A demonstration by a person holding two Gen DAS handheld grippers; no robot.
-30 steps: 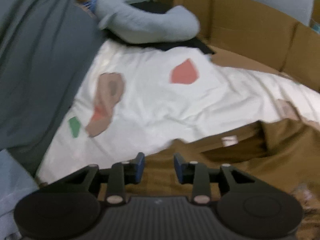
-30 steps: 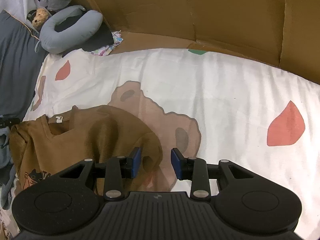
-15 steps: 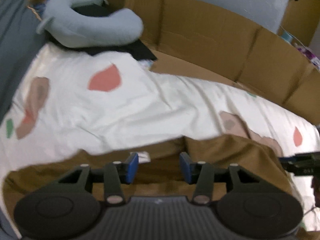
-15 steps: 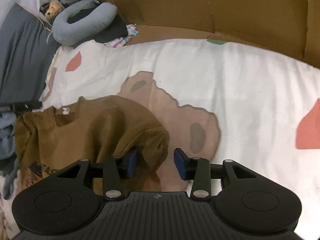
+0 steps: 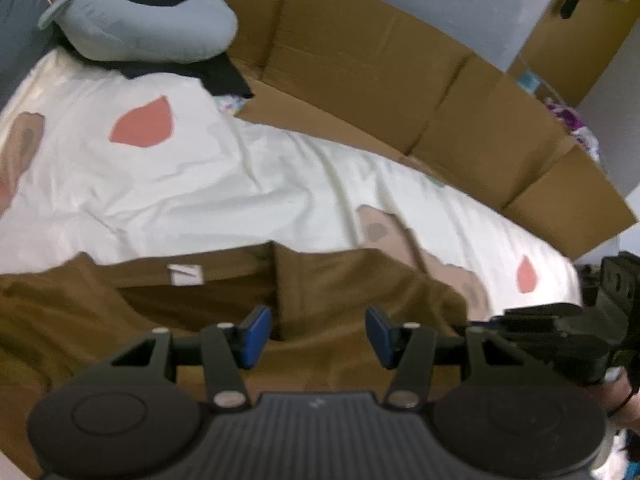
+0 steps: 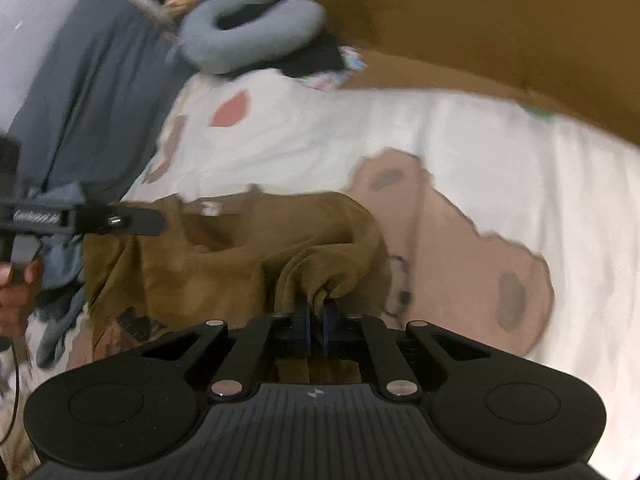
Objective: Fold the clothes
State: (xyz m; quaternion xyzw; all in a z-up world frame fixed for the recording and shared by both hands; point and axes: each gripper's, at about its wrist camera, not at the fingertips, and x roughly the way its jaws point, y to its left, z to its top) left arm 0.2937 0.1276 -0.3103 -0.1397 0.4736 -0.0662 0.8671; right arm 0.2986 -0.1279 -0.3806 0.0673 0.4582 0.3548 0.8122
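Observation:
A brown T-shirt (image 5: 352, 280) lies on a white bedsheet (image 5: 208, 184), its collar with a white label (image 5: 185, 274) facing away. My left gripper (image 5: 316, 330) is open and empty, hovering over the shirt just below the collar. My right gripper (image 6: 316, 312) is shut on a bunched fold of the brown T-shirt (image 6: 224, 256) at its right side. The right gripper also shows at the right edge of the left wrist view (image 5: 560, 332). The left gripper shows at the left edge of the right wrist view (image 6: 132, 222).
A grey neck pillow (image 5: 140, 20) lies at the head of the bed. Cardboard panels (image 5: 400, 80) wall the far side. A dark grey blanket (image 6: 80, 92) and blue cloth (image 6: 60, 240) lie left of the shirt.
My right gripper has closed on the shirt's right side and bunched the fabric. My left gripper has swung right along the collar and opened wider.

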